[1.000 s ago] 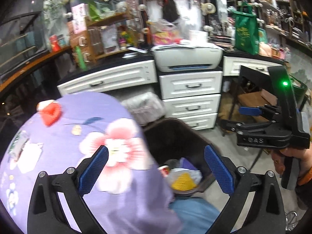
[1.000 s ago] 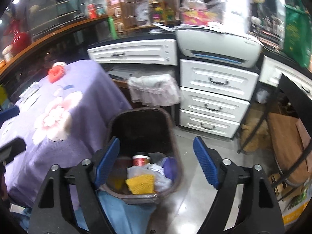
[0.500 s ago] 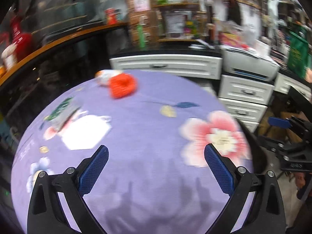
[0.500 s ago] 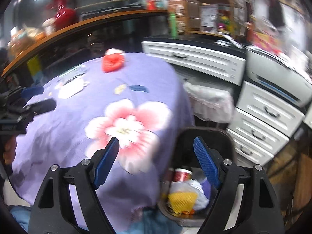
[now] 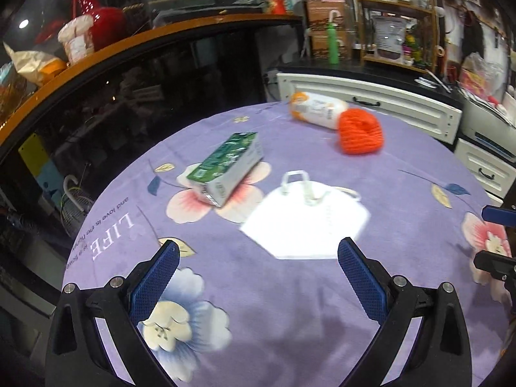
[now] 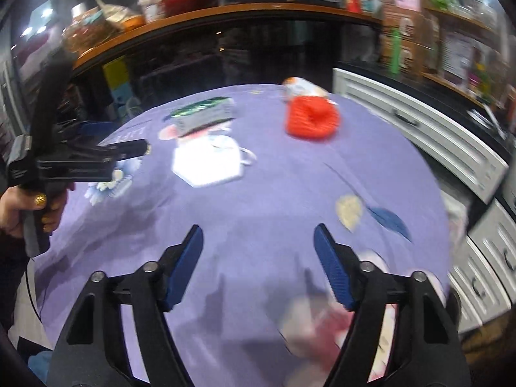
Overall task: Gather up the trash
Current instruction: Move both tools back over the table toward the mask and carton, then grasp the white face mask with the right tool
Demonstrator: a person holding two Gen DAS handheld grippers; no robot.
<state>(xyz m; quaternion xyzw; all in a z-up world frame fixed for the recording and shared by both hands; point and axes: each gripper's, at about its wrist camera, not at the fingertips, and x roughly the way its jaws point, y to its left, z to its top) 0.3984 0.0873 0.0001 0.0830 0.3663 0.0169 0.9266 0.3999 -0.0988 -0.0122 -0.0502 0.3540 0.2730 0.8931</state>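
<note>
A round table under a purple flowered cloth (image 5: 403,193) (image 6: 290,193) carries the trash. A white face mask (image 5: 306,222) (image 6: 209,164) lies in the middle, a green carton (image 5: 225,164) (image 6: 203,113) on its side beyond it. Farther back sit an orange net scrubber (image 5: 361,135) (image 6: 311,121) and a white and orange packet (image 5: 317,109) (image 6: 301,87). My left gripper (image 5: 258,258) hovers open just short of the mask. My right gripper (image 6: 258,245) is over bare cloth with nothing between its jaws, which are closing.
White drawer cabinets (image 5: 371,96) (image 6: 419,122) stand behind and right of the table. A dark glass counter with an orange wooden top (image 5: 145,35) curves along the back, cluttered with jars. A hand (image 6: 19,213) holds the left gripper at the right wrist view's left edge.
Both grippers have swung left, away from the trash bin on the floor and over the table. The mask, carton and scrubber now fill the views; the bin is out of sight. The right jaws have narrowed.
</note>
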